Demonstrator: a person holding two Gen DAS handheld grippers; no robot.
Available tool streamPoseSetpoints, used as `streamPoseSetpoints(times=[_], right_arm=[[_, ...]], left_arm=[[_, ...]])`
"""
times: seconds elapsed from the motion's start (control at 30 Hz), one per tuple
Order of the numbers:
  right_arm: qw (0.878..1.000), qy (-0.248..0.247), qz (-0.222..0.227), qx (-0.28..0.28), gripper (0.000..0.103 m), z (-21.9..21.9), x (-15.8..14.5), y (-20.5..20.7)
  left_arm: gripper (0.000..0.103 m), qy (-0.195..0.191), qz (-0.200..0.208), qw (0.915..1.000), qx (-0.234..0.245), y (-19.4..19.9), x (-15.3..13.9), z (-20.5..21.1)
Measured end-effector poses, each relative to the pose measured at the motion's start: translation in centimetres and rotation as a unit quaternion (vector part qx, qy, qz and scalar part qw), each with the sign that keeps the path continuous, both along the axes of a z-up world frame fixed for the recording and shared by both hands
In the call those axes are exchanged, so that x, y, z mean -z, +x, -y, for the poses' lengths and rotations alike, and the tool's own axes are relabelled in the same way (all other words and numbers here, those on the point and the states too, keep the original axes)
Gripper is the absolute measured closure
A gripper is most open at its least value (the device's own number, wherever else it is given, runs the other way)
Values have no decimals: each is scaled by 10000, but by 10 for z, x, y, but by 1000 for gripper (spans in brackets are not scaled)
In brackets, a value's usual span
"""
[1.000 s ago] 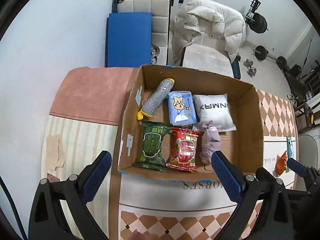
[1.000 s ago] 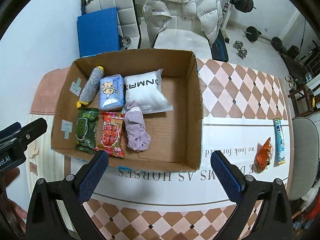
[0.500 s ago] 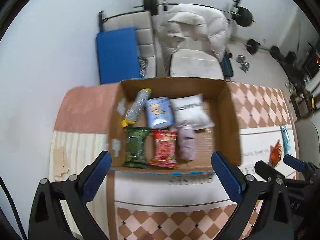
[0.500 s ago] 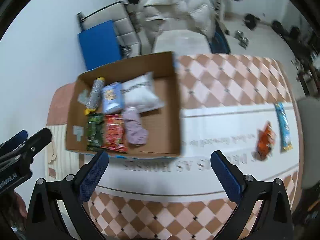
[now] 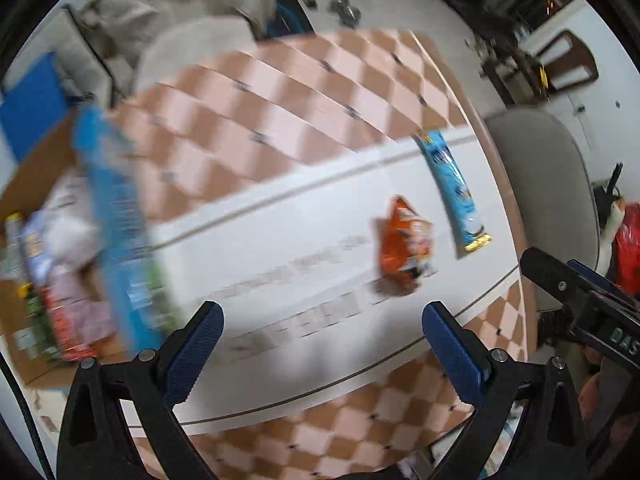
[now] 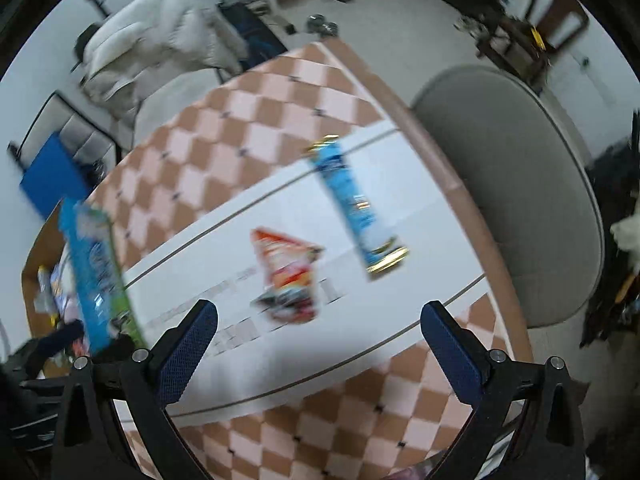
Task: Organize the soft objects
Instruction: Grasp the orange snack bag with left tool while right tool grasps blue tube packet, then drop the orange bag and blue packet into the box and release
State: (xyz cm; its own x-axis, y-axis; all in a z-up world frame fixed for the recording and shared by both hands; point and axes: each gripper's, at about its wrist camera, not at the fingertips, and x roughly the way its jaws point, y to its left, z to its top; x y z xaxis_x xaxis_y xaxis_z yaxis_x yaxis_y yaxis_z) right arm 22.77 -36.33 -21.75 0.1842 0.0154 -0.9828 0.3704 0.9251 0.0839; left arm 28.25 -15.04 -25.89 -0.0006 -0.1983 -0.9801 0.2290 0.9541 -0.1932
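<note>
A grey chair [image 6: 516,184] stands beside the checkered table [image 6: 248,128]; a white jacket [image 6: 148,32] lies behind.

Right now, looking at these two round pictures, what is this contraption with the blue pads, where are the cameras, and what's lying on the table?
A person holds one hand-held gripper in each hand; no robot arm. Each round picture comes from a camera on a gripper, looking along its two blue-padded fingers. The left hand-held gripper and the right hand-held gripper are both open and hold nothing. On the checkered tablecloth lie a crumpled orange snack bag and a long light-blue packet. The cardboard box at the left is blurred.
</note>
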Motion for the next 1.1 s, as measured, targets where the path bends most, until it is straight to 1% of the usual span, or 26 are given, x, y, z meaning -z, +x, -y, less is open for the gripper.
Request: streamPoseSetpoints(times=[0.03,0.07,0.1,0.17,0.27,0.37,0.4,0.43,0.47,0.5,0.53,0.57,0.63,0.67,0.8,0.87,0.93,0.97,1.0,1.03,1.07,1.1], right_arm=[[10000,42,-53,58,6,15,8,3],[9998,80,-124,98,13,30,16,6],[9997,131,-184,125,22,40,24,10],[9991,209,-323,164,30,60,39,17],[9985,259,-464,121,30,81,61,28],[9975,400,-589,38,31,92,79,40],[9971,431,-630,13,31,94,83,44],[9967,456,-670,-10,31,95,87,49],[9961,500,-718,-62,31,95,92,55],[9956,536,-765,-119,31,94,97,61],[9948,573,-818,-181,31,92,102,68],[9941,606,-864,-236,31,90,106,73],[9925,633,-989,-352,31,85,117,83],[9917,629,-1043,-407,31,83,122,88],[9878,630,-1283,-616,31,68,142,103],[9859,655,-1388,-666,32,63,152,107],[9841,666,-1494,-697,49,57,162,111],[9832,624,-1576,-682,64,54,167,111],[9831,583,-1602,-668,71,53,168,111],[9846,509,-1532,-677,77,50,166,110],[9848,527,-1514,-662,83,47,164,109],[9845,584,-1520,-659,86,43,161,106]], left_arm=[[5,-45,-141,9999,32,5,12,15],[5,-46,-252,9996,65,9,22,28],[5,-57,-352,9993,102,14,33,42],[5,-26,-528,9984,215,19,51,64],[6,111,-745,9964,396,25,76,92],[6,340,-906,9939,520,26,100,107],[16,450,-928,9931,558,26,109,111],[23,541,-963,9922,581,26,114,112],[34,643,-1041,9907,588,25,122,113],[41,649,-1088,9903,578,24,126,112],[45,686,-1108,9899,560,23,128,110],[50,711,-999,9910,540,22,125,109],[51,747,-919,9917,502,22,123,106],[56,719,-910,9923,434,22,122,103],[66,654,-859,9940,187,26,112,88],[67,638,-838,9944,73,28,108,80],[67,667,-781,9947,5,29,103,72],[67,661,-762,9949,-33,28,100,66],[67,649,-745,9951,-69,29,98,65],[68,639,-717,9953,-108,28,94,62],[68,616,-694,9956,-151,29,90,56],[68,564,-671,9959,-203,29,84,50]])
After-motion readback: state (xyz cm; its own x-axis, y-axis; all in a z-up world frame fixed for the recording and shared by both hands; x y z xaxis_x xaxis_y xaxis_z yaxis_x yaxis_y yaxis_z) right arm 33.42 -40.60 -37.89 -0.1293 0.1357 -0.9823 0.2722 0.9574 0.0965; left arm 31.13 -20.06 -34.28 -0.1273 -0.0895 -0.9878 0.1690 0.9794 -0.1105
